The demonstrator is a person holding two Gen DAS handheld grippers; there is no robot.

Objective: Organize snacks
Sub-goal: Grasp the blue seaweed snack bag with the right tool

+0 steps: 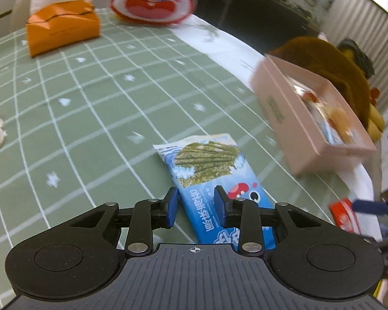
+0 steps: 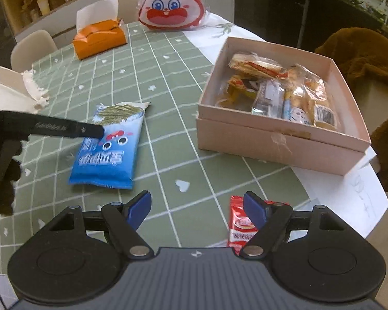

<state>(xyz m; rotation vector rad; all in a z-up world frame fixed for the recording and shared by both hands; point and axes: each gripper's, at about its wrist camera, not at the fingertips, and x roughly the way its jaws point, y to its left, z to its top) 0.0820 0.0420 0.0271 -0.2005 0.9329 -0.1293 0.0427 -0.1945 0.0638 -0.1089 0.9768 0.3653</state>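
Observation:
A blue seaweed snack packet (image 1: 209, 173) lies flat on the green checked tablecloth. My left gripper (image 1: 196, 206) is open and hovers over its near end, one finger on each side. The packet also shows in the right wrist view (image 2: 111, 149), with a left finger (image 2: 64, 128) above it. A pink box (image 2: 282, 134) holding several wrapped snacks stands at the right; it also shows in the left wrist view (image 1: 305, 118). My right gripper (image 2: 198, 209) is open and empty over the cloth. A red snack packet (image 2: 239, 224) lies under its right finger.
An orange tissue box (image 2: 98, 40) and a white-and-red rabbit-face bag (image 2: 172, 5) stand at the table's far side. A brown fuzzy garment (image 2: 370, 59) hangs on a chair beyond the pink box. Crumpled white paper (image 2: 36, 91) lies at the left edge.

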